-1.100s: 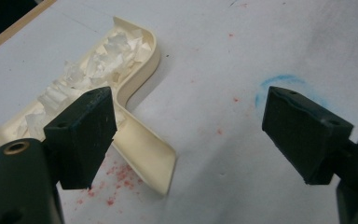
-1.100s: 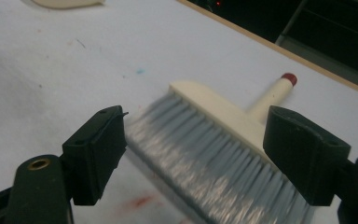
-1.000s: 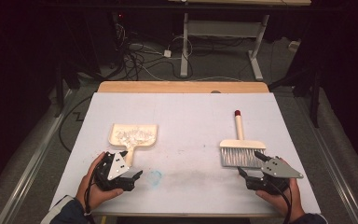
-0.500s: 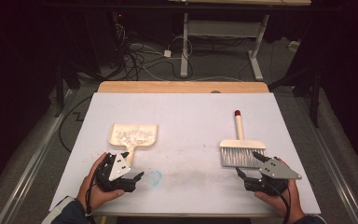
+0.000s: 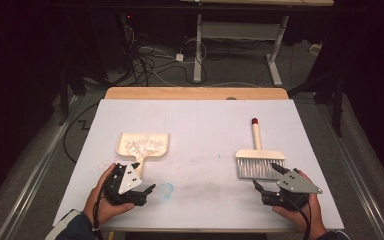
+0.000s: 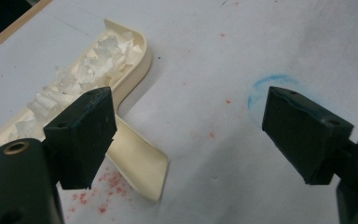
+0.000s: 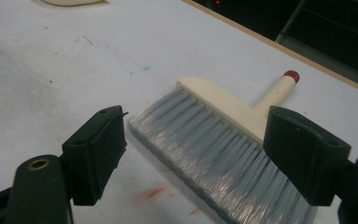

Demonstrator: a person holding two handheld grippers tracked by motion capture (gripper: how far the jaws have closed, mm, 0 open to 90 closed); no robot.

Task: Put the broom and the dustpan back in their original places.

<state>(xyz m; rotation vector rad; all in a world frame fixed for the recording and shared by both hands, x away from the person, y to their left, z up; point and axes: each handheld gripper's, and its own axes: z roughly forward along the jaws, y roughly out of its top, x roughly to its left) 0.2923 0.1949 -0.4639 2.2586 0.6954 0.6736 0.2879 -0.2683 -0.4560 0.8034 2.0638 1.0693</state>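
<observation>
A cream dustpan lies left of centre, holding white shreds, its handle pointing at the person. My left gripper sits open just behind that handle. The handle's end lies by its left jaw, and nothing is between the jaws. A cream hand brush with grey bristles and a red-tipped handle lies at the right, bristles toward the person. My right gripper is open, its jaws on either side of the bristle tips without gripping them.
A white mat covers the table, with a wooden strip along the far edge. A faint blue ring mark and red specks stain the mat near my left gripper. Cables and desk legs are on the floor beyond.
The right gripper has edged slightly back toward the near edge of the table. The left gripper, dustpan and brush stay where they were.
</observation>
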